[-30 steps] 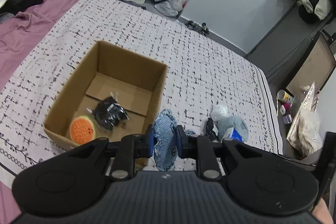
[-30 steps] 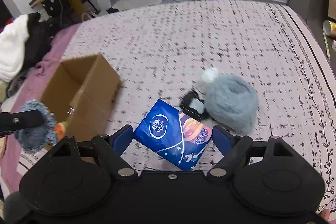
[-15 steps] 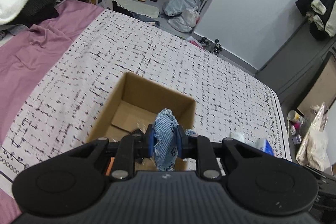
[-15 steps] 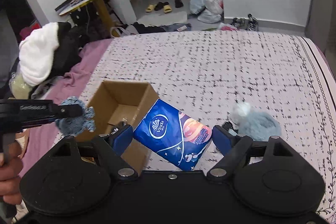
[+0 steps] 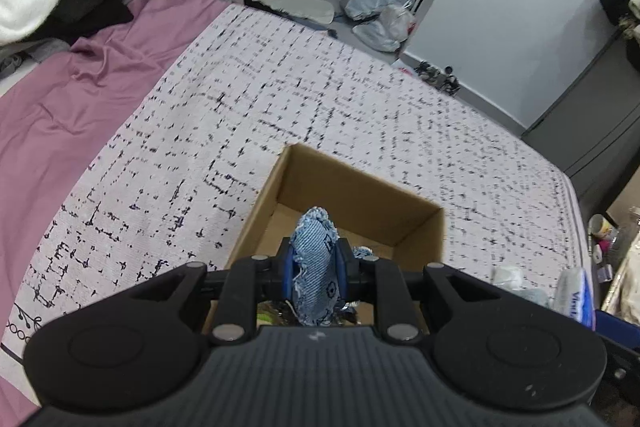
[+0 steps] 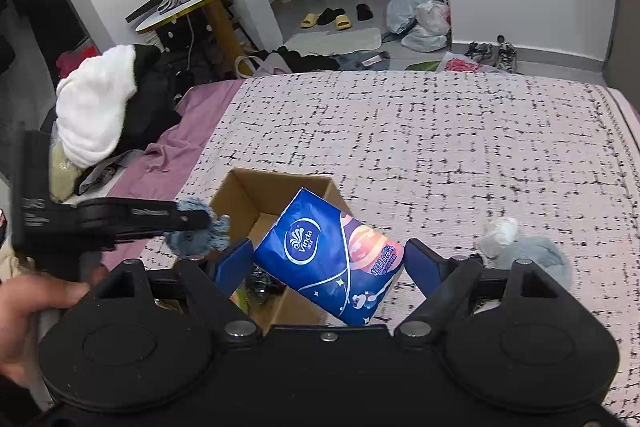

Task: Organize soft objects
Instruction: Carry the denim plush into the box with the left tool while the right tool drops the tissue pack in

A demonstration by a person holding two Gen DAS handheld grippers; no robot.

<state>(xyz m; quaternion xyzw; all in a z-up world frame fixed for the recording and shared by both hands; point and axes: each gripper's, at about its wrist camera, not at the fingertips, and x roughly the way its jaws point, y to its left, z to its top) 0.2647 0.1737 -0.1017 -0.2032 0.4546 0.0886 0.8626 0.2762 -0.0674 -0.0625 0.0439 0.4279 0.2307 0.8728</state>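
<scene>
- Left gripper [image 5: 314, 263] clamped on denim piece [image 5: 314, 259] — over box [image 5: 360, 195], not dropped.
- Right gripper [image 6: 328, 259] gripping tissue pack [image 6: 328, 255].
- Grey hat [image 6: 532, 257] left on bed [image 6: 440, 131].

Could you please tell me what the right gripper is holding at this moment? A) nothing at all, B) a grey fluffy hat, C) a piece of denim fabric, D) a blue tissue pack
D: the right gripper has the blue tissue pack clamped between its fingers, beside the cardboard box; the denim piece is in the left gripper.
</scene>
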